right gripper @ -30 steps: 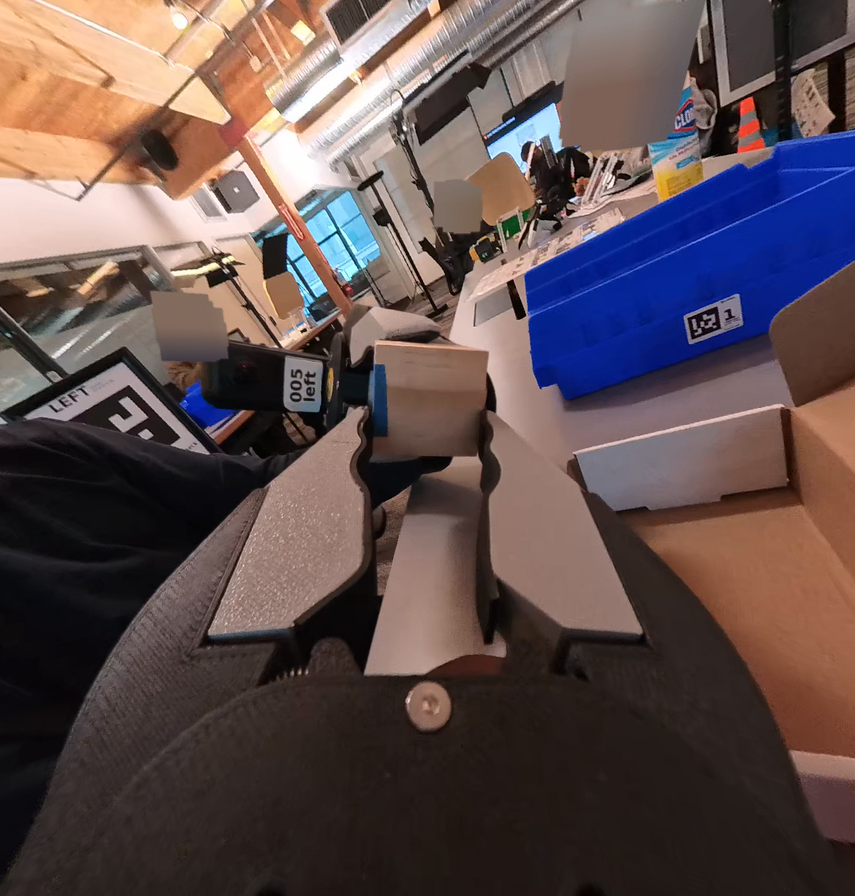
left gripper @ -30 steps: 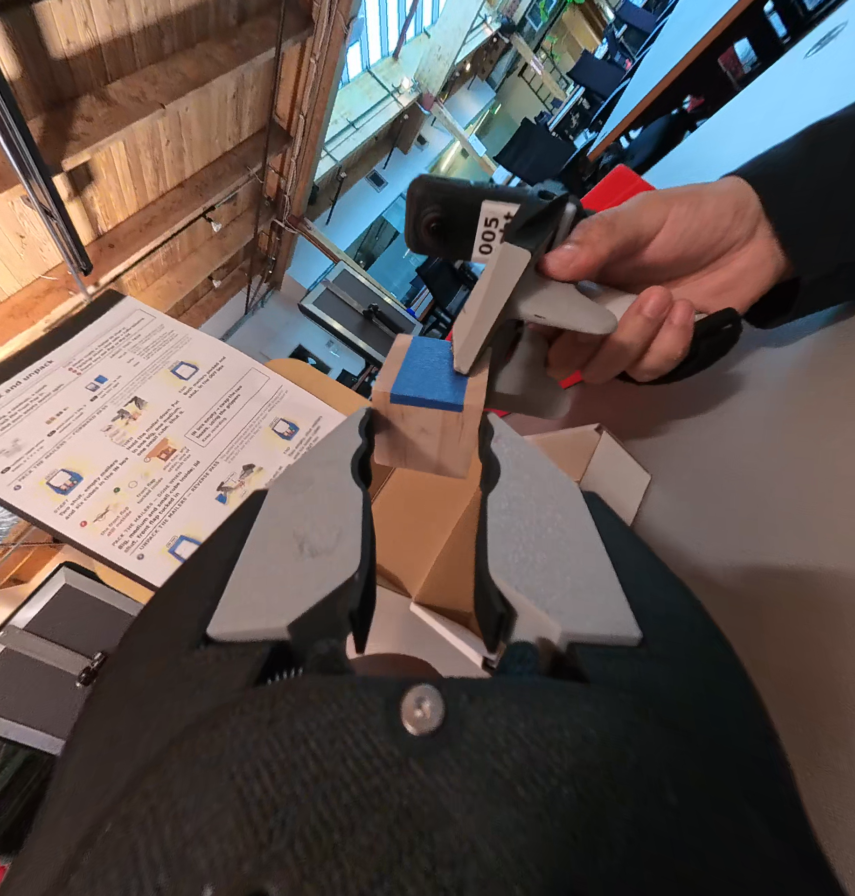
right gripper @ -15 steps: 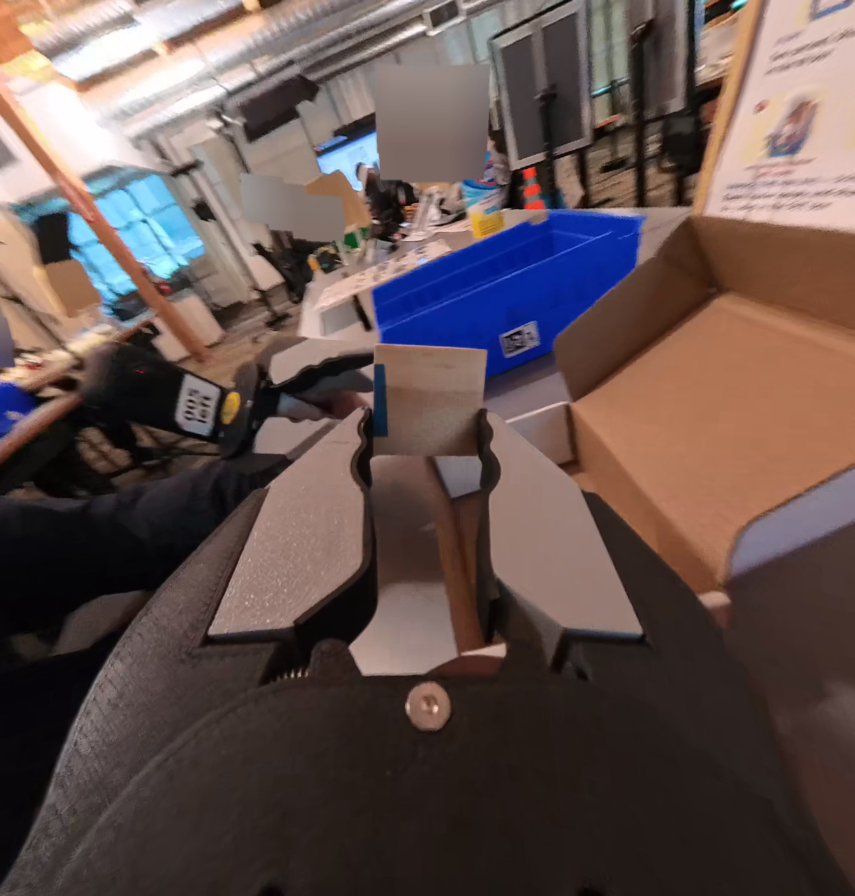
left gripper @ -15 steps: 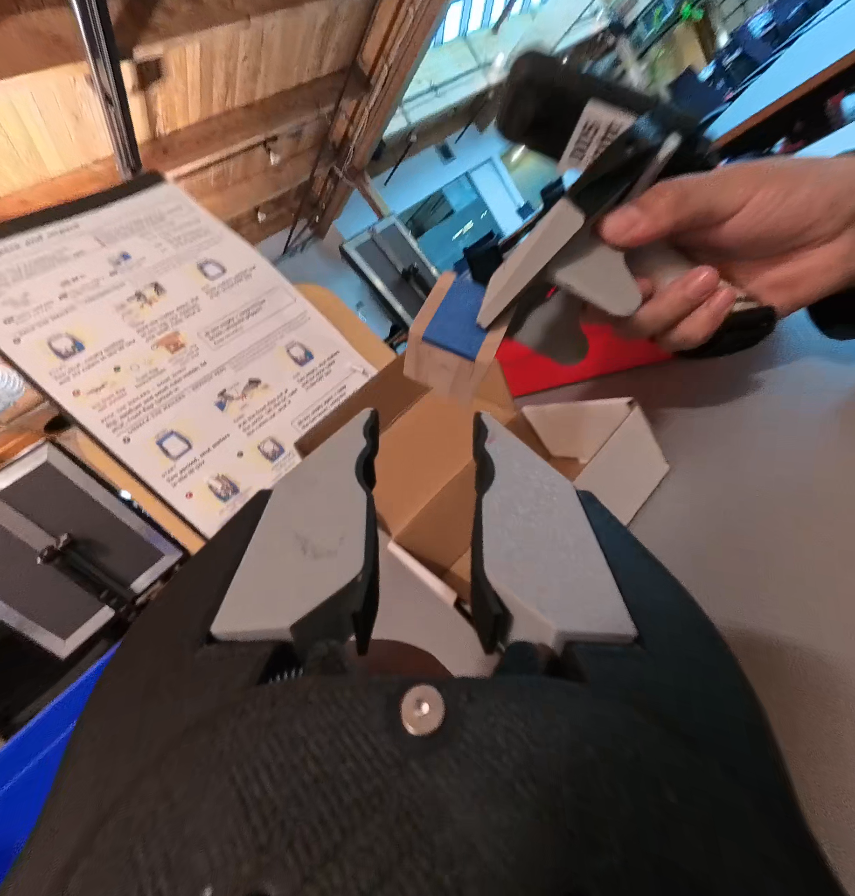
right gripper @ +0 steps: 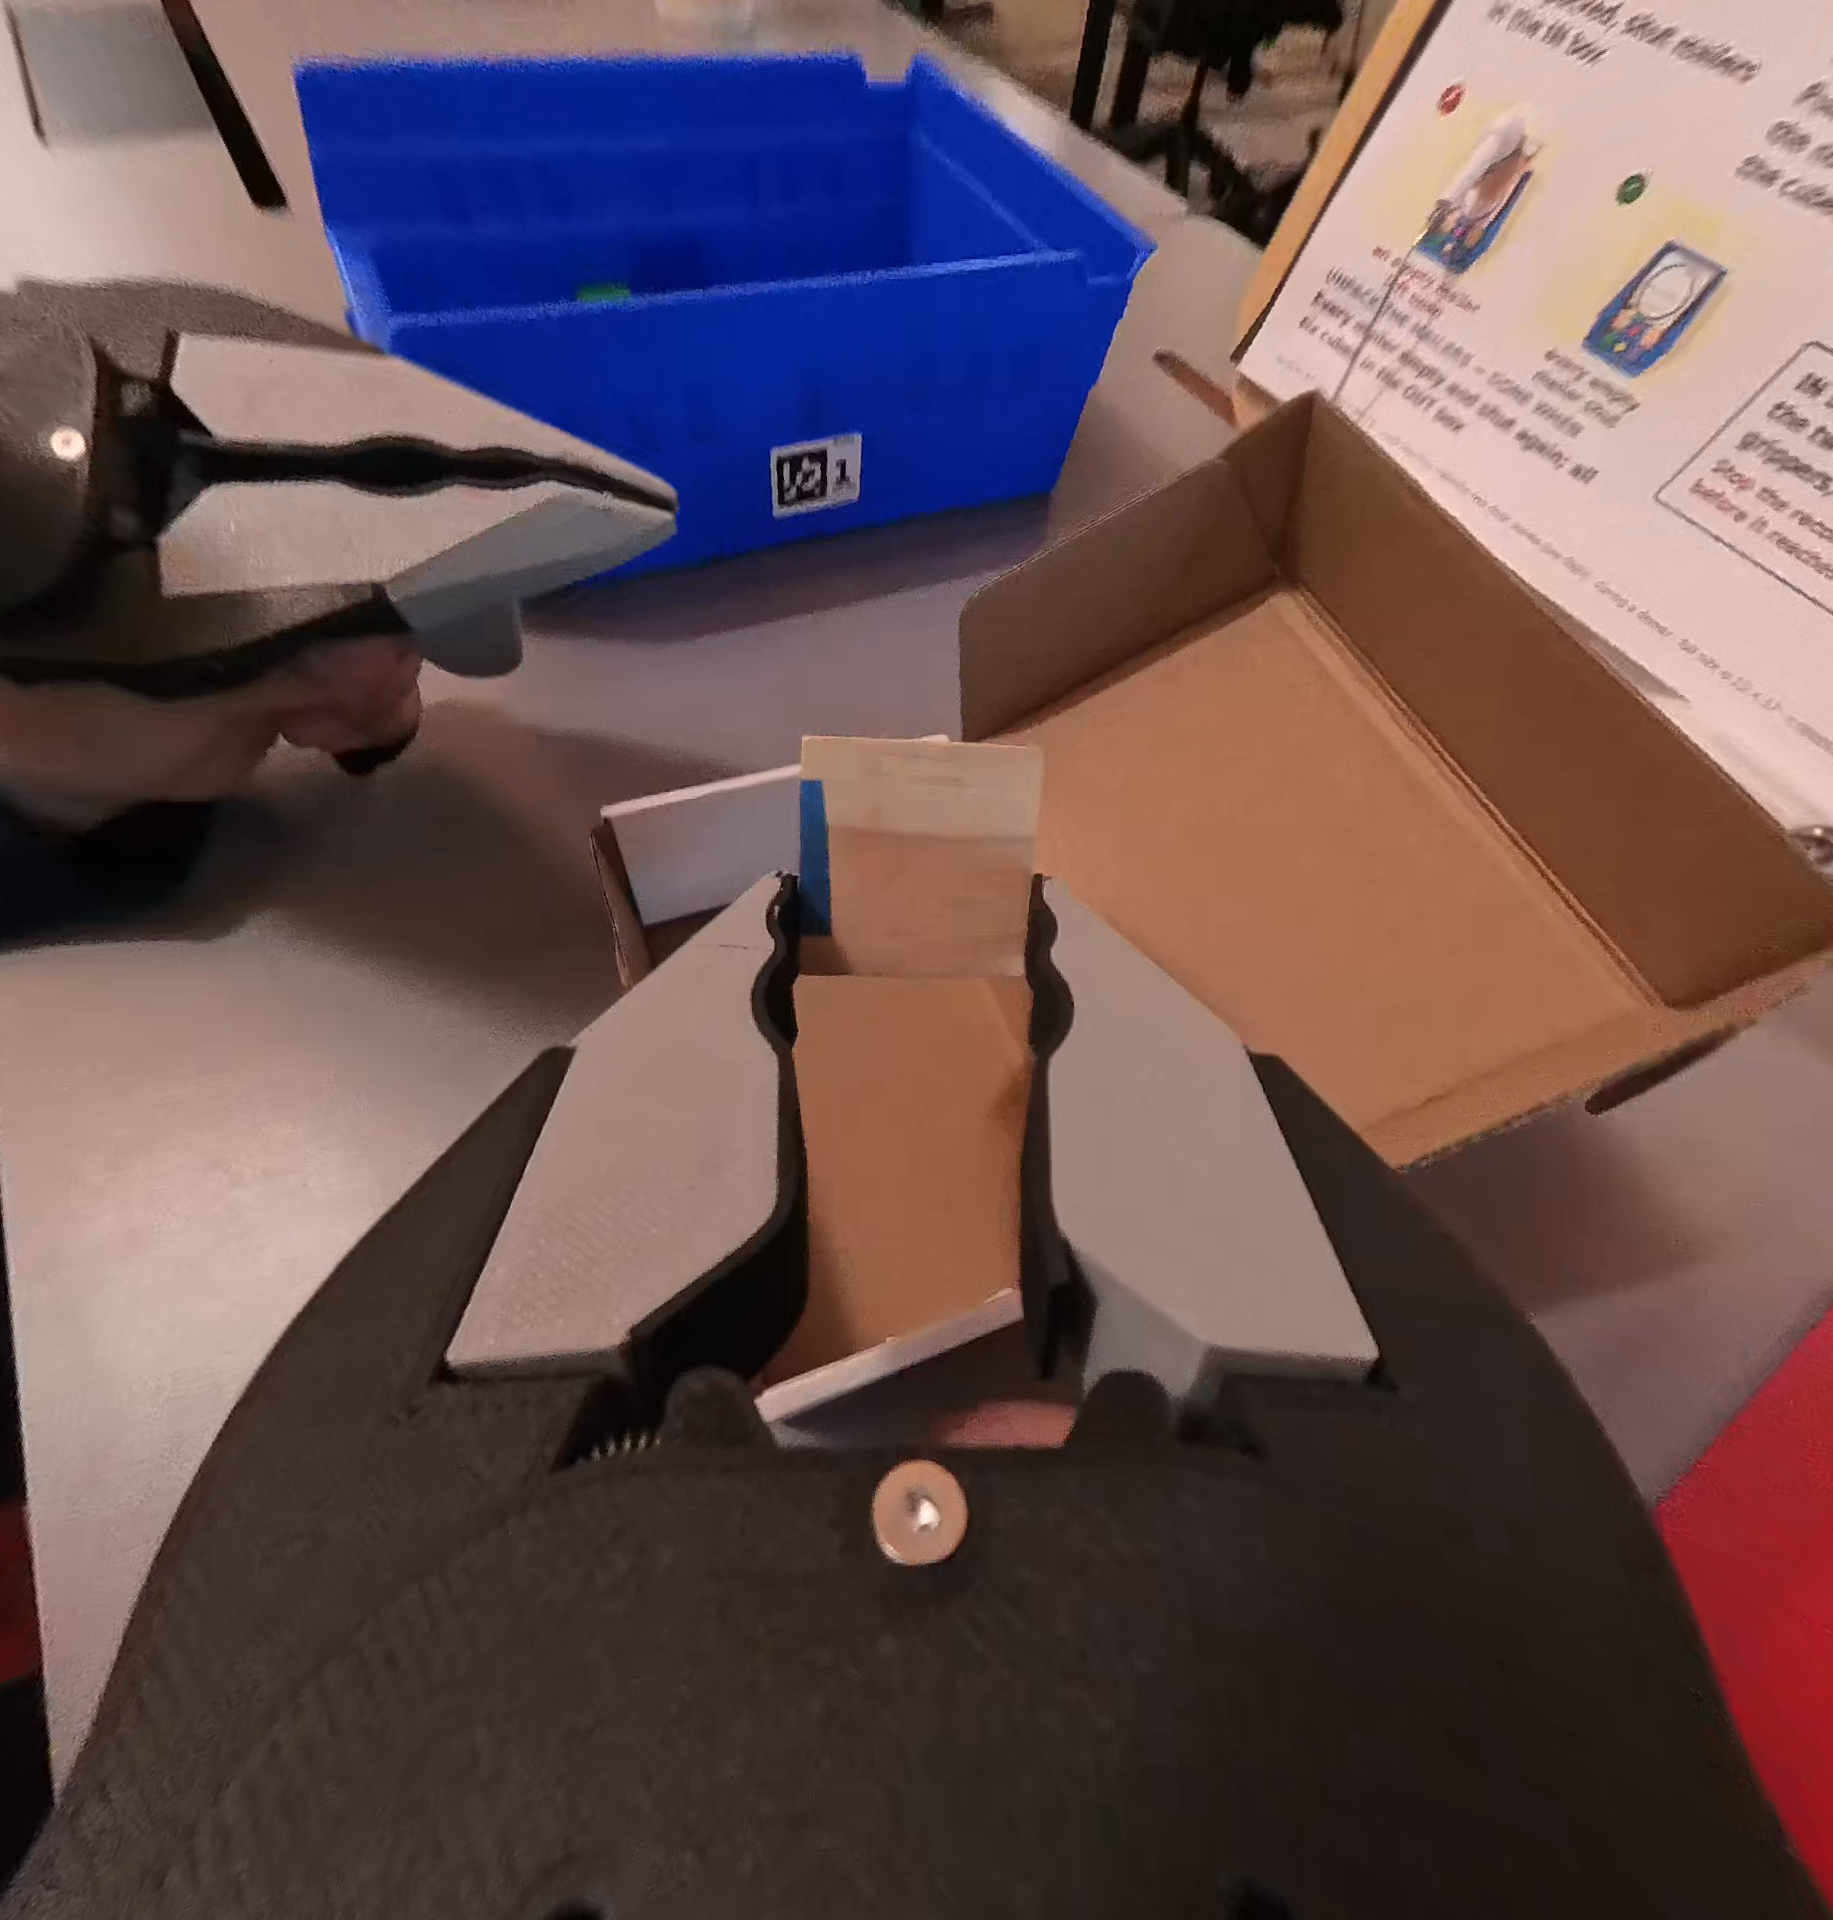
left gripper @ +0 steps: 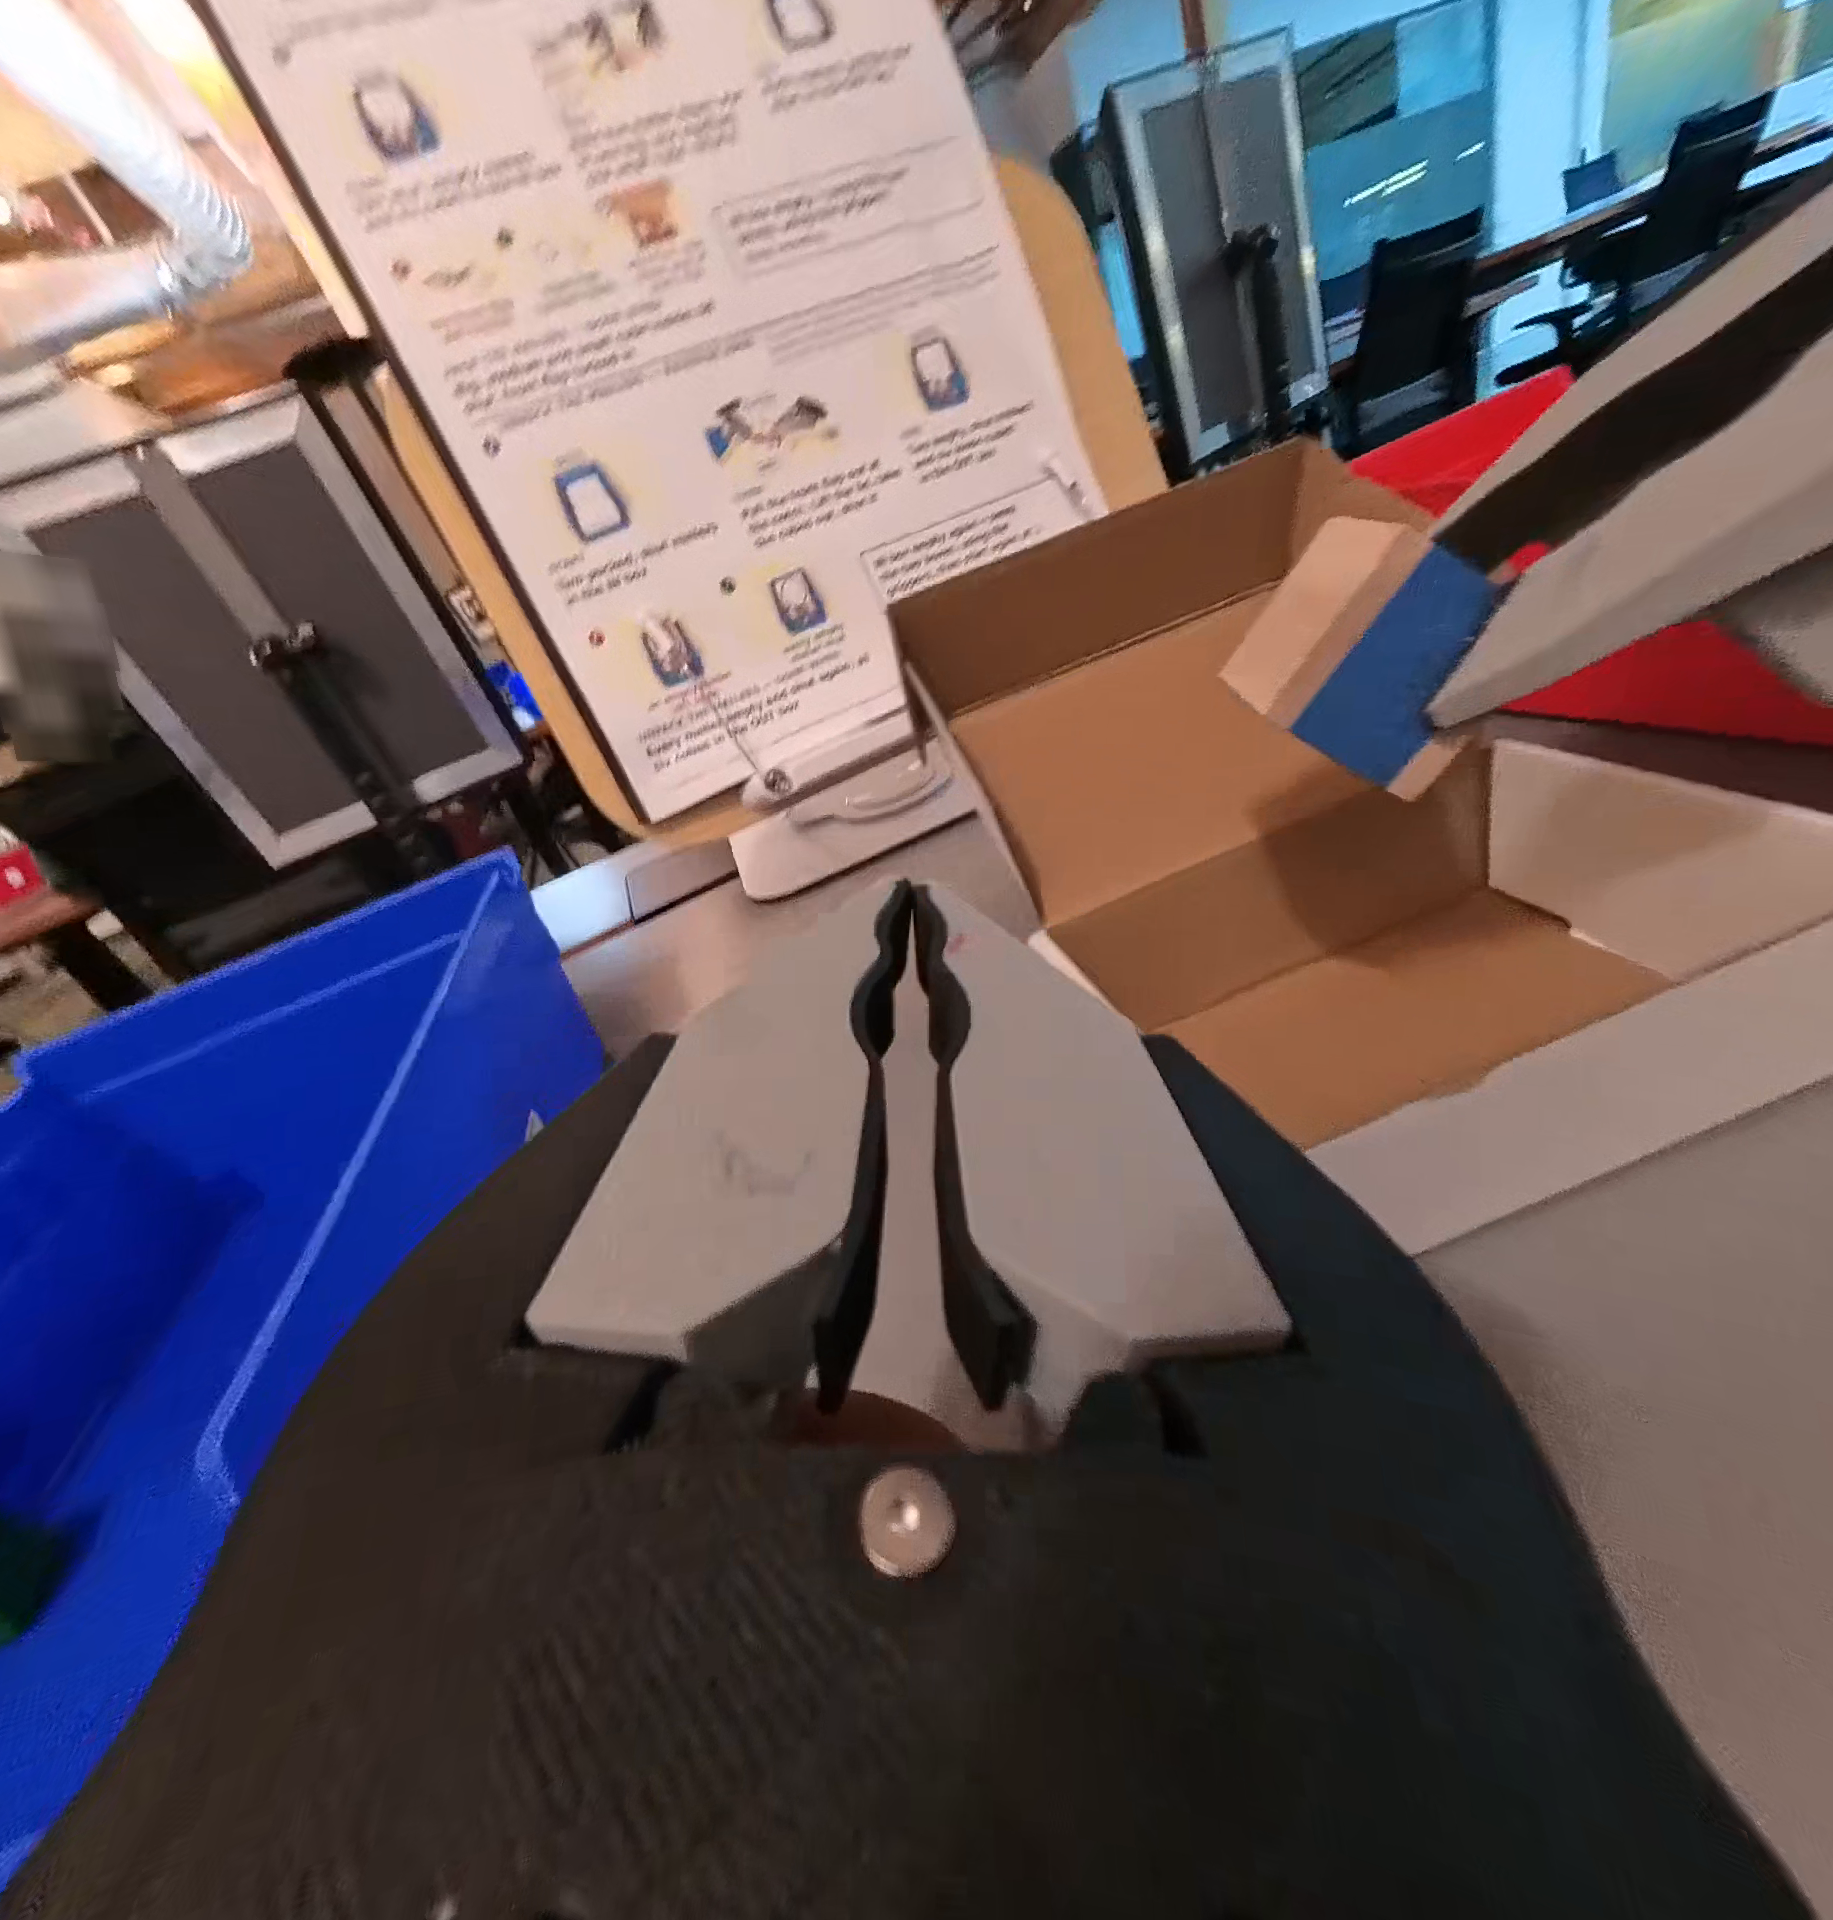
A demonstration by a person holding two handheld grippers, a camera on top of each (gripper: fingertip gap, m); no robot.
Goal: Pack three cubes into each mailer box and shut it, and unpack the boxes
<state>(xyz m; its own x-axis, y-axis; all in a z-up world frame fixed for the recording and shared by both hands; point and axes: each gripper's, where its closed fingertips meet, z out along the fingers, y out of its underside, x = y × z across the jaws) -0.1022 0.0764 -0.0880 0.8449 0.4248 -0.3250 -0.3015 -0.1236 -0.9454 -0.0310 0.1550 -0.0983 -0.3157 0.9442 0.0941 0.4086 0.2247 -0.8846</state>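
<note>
Right hand-held gripper (right gripper: 912, 914) clamped on blue-faced wooden cube (right gripper: 917, 842) above open brown cardboard mailer box (right gripper: 1359, 831) at tabletop (right gripper: 216, 1091) centre, left hand-held gripper (left gripper: 912, 914) together, empty; recommend lowering cube w/ level approach to box floor before release.

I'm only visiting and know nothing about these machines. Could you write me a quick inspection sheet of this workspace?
Surface: grey table, mostly bare.
Job's things: open cardboard mailer box, nothing seen inside; wooden cube with a blue face, held above it.
Clutter: blue bin holding something green; red item at the table edge.
Grippers: right gripper shut on the cube; left gripper shut, holding nothing.
Cables: nothing seen.
Surroundings: standing instruction sheet, office desks and chairs behind.
</note>
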